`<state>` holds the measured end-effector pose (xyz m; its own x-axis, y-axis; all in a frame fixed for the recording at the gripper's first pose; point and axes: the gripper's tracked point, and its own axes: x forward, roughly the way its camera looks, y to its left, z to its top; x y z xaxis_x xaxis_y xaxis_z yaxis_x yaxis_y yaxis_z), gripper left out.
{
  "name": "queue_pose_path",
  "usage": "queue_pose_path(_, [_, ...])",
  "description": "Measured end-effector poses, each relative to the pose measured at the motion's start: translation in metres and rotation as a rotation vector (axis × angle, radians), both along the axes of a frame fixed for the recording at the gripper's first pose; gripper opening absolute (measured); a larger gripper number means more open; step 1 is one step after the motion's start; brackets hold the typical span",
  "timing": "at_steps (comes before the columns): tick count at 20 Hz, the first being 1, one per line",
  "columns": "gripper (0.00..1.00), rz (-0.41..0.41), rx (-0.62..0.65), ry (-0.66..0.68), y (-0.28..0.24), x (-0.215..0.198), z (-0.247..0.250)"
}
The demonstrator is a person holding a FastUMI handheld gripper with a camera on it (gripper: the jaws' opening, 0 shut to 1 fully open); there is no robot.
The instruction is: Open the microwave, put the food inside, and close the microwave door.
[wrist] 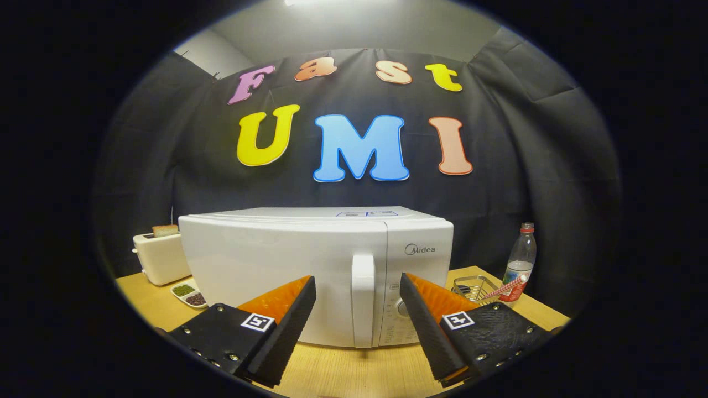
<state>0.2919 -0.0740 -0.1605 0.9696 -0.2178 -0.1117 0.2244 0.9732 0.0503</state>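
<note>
With the gripper (358,290) fingers spread apart and the shut white microwave (287,260) just ahead, its vertical door handle (363,298) lined up between them, closing off-centre could probably slip off the handle or shove the microwave back along the wooden table (354,370)

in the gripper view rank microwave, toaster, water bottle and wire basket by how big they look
1. microwave, beyond the open gripper
2. toaster
3. water bottle
4. wire basket, partly hidden, so its rank against the bottle is unsure
</note>
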Motion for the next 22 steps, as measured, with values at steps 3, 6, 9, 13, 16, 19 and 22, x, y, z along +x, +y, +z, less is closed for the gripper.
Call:
queue_pose_path(3, [0.78, 0.002, 0.034, 0.022, 0.003, 0.014, -0.014])
queue_pose_path(6, [0.62, -0.008, 0.023, 0.057, -0.002, 0.020, -0.027])
queue_pose_path(9, [0.32, -0.014, 0.088, 0.058, -0.004, 0.020, -0.033])
queue_pose_path(13, [0.14, -0.026, 0.124, 0.065, 0.004, 0.011, -0.031])
queue_pose_path(16, [0.14, -0.013, 0.046, 0.048, 0.017, -0.023, -0.026])
queue_pose_path(19, [0.14, 0.063, 0.083, 0.041, 0.049, -0.063, -0.023])
queue_pose_path(22, [0.14, 0.140, 0.107, 0.044, 0.079, -0.094, -0.018])
